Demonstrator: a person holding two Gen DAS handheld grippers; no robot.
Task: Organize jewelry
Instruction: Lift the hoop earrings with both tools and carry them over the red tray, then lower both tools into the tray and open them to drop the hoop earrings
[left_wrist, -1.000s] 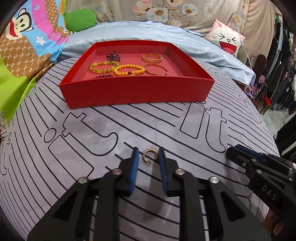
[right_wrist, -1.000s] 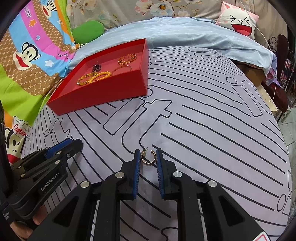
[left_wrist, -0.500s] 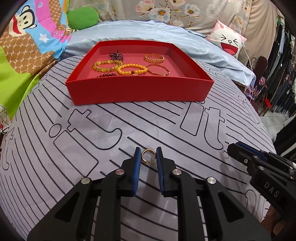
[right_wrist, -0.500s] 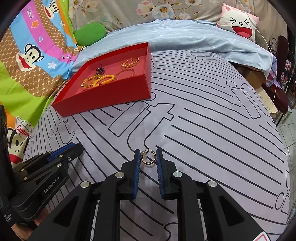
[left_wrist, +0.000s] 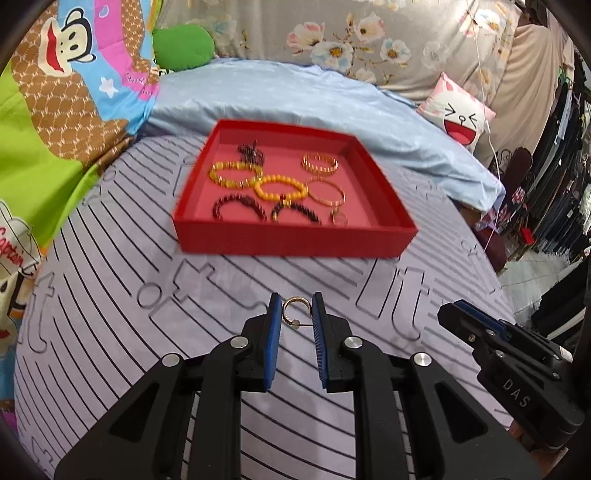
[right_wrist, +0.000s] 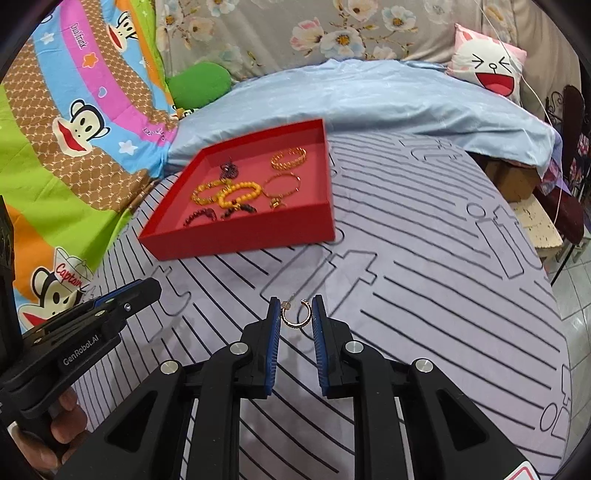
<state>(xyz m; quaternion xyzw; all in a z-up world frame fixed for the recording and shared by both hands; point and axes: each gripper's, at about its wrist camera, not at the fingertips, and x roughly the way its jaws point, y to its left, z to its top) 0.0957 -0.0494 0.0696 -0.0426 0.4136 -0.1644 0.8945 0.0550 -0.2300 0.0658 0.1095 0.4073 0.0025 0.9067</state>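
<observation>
A red tray (left_wrist: 295, 236) (right_wrist: 243, 232) lies on the striped bedspread ahead, holding several bracelets: yellow bead ones (left_wrist: 280, 186), gold bangles (left_wrist: 320, 162) and dark bead strands (left_wrist: 238, 205). My left gripper (left_wrist: 294, 312) is shut on a small gold hoop earring (left_wrist: 293, 304), held off the cloth between its blue pads. My right gripper (right_wrist: 294, 312) is shut on a matching gold hoop earring (right_wrist: 295, 317). Each gripper shows in the other's view: the right one at the lower right (left_wrist: 454, 314), the left one at the lower left (right_wrist: 147, 288).
The grey bedspread (right_wrist: 424, 277) with black lines spreads around the tray. A light blue quilt (left_wrist: 314, 96) lies behind it, with a green cushion (left_wrist: 183, 46) and a pink cartoon pillow (left_wrist: 458, 110). A cartoon monkey blanket (right_wrist: 74, 129) lies at left. A hand (right_wrist: 62, 424) grips the left tool.
Both grippers have risen off the bedspread with their earrings still pinched. The tray now appears from higher up, so more of its inside shows.
</observation>
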